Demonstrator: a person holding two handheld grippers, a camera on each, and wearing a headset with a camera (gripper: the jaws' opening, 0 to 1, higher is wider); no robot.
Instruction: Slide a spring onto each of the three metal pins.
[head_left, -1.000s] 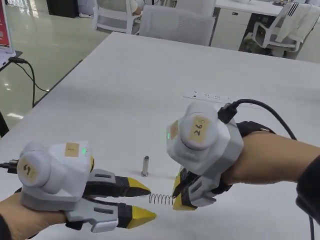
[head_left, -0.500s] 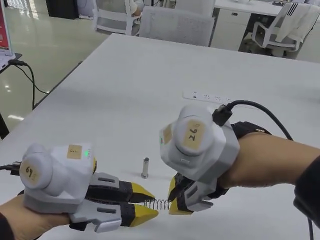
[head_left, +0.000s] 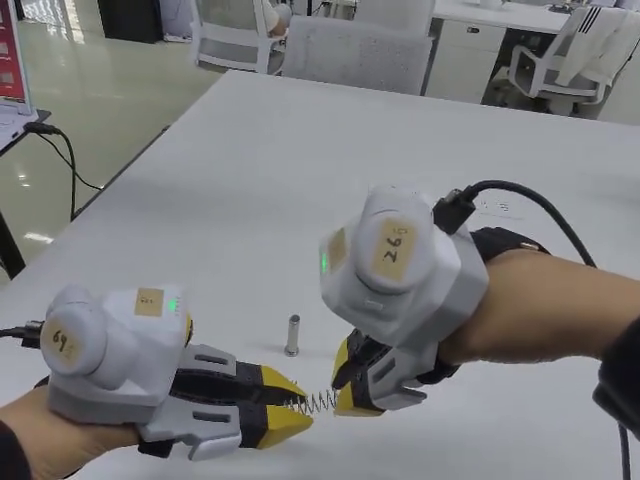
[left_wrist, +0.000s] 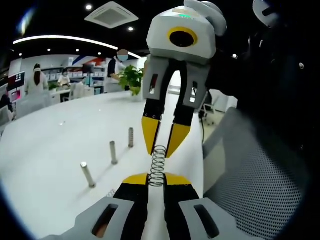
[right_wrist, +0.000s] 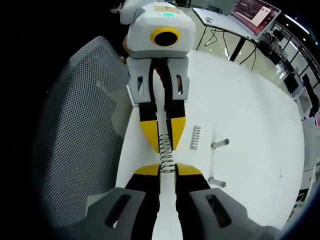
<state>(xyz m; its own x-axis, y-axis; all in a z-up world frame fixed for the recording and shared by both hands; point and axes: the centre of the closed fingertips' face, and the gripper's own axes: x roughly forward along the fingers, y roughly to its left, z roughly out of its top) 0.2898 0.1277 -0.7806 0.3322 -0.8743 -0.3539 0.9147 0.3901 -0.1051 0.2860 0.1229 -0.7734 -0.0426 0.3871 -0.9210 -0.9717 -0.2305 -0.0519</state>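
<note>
1. Your L gripper (head_left: 287, 405) sits at 7 o'clock in the head view. Jaws are narrow, yellow tips pinched on one end of the spring (head_left: 320, 402).
2. Your R gripper (head_left: 350, 388) faces it tip-to-tip from 5 o'clock. Its body hides most of the jaws in the head view. In the left gripper view its tips close in on the spring's far end, so it prob. grips that end too.
3. The spring runs roughly straight btwn the two tip pairs, low over the white table (head_left: 250, 180). Can't tell if it touches the top.
4. One pin (head_left: 292, 335) stands upright at 12 o'clock from the spring, near but apart.
5. In the left gripper view, three pins (left_wrist: 113, 152) stand upright in a row at 10 o'clock from your tips, all bare.
6. In the right gripper view, a second spring (right_wrist: 195, 137) lies flat on the table at 1 o'clock from your tips, just beside a pin.
</note>
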